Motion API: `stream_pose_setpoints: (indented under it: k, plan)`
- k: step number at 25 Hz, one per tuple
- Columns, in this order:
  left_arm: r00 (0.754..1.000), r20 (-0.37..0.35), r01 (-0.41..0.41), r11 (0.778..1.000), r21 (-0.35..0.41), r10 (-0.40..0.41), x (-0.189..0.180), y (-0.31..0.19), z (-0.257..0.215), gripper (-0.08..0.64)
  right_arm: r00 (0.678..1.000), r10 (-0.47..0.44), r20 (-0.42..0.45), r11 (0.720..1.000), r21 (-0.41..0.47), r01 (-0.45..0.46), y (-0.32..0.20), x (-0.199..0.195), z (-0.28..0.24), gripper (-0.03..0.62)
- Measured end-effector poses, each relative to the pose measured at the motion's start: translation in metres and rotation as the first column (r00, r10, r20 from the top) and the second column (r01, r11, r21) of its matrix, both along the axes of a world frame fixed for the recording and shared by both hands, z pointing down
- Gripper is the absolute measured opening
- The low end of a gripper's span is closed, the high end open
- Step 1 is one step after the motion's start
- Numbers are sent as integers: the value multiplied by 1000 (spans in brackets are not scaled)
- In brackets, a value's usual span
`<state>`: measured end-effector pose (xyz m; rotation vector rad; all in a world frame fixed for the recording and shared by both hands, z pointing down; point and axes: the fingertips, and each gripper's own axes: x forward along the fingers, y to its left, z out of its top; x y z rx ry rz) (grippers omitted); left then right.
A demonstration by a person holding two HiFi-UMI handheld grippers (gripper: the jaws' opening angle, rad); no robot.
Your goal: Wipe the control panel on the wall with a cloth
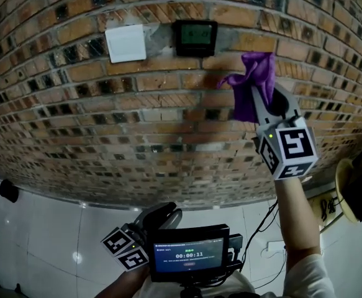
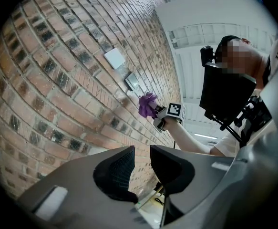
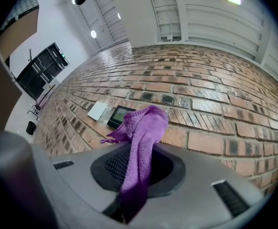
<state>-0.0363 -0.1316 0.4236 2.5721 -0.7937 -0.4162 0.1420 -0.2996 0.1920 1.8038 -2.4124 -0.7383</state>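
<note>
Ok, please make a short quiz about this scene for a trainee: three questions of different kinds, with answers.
1. True or false: the left gripper holds the purple cloth.
2. In the head view, what sits on the brick wall left of the control panel? A) white plate B) mirror C) hook
3. How do the left gripper's jaws stand?
Key: 1 false, the right gripper holds it; 2 A; 3 apart, nothing between.

white blank plate (image 1: 125, 43); lit timer screen (image 1: 189, 255); pale floor (image 1: 44, 228)
</note>
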Motion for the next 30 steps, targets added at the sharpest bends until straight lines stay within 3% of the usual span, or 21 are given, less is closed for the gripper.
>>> stream_pose_setpoints:
  k: [17,30]
  plan:
    - [1000,-5,-1,1000,7,1,0,-6,-4,97,999,-22,48,995,-98,27,27,5,47,80]
    - [1000,-2,18,1000,3,-18,-8,-9,-7,97,994,-39,104,975,-213,61,50,1,97,80]
